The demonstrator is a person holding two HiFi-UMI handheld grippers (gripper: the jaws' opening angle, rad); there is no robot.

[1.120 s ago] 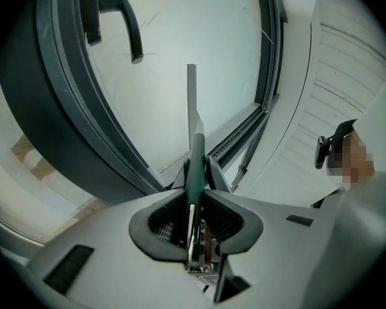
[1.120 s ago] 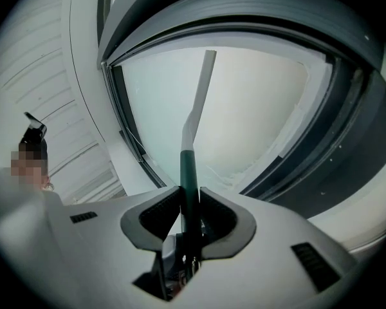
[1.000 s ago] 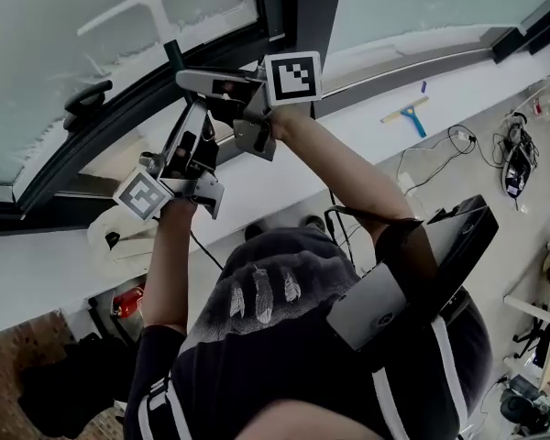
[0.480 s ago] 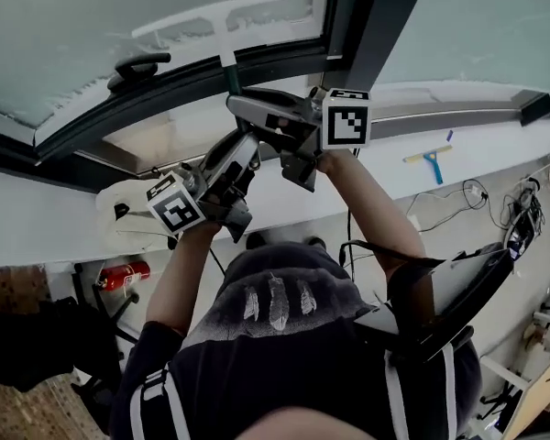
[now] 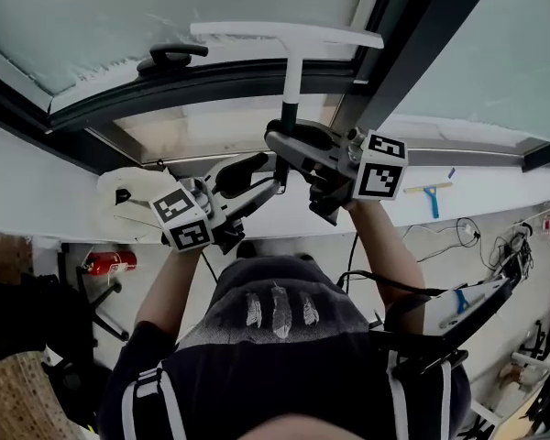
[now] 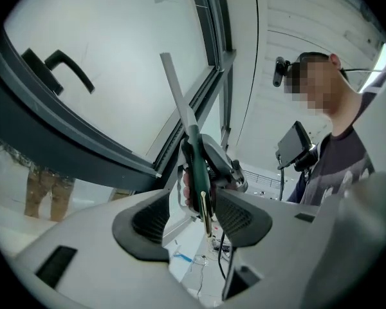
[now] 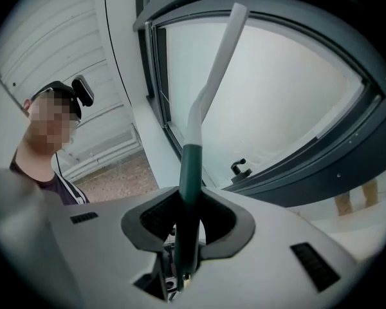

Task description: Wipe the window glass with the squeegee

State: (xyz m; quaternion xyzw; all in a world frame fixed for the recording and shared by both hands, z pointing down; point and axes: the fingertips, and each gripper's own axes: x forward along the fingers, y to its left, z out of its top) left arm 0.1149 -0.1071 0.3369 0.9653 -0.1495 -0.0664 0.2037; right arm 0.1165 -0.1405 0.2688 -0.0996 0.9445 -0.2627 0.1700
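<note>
Clamping the squeegee (image 5: 291, 71), right gripper (image 5: 289, 138) before dark-framed window glass (image 5: 165, 7); left gripper (image 5: 247, 172) jaws apart; white sill (image 5: 500, 186).

A T-shaped squeegee (image 5: 291, 62) is shown, with a long white blade bar, a white neck and a dark green handle. It is held upright, the bar crosswise at 12 o'clock and the handle toward 6 o'clock, clamped in the right tool (image 5: 289, 143). The bar is set before the pale, frosted window glass (image 5: 119, 7), near its lower edge; contact cannot be judged.
</note>
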